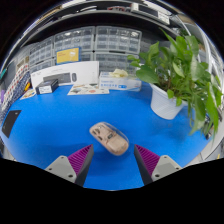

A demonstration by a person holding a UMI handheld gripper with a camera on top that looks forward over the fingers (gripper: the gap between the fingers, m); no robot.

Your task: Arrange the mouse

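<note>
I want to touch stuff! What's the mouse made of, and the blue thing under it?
The mouse, lying just ahead of the open jaws, looks like smooth beige plastic with a slight sheen. The blue mat looks like soft matte rubber or fabric; I can't tell which.

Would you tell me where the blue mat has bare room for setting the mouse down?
Bare blue mat lies beside the beige mouse, toward the dark keyboard. It is crowded near the potted plant and white box. The open gripper hovers just behind the mouse.
</note>
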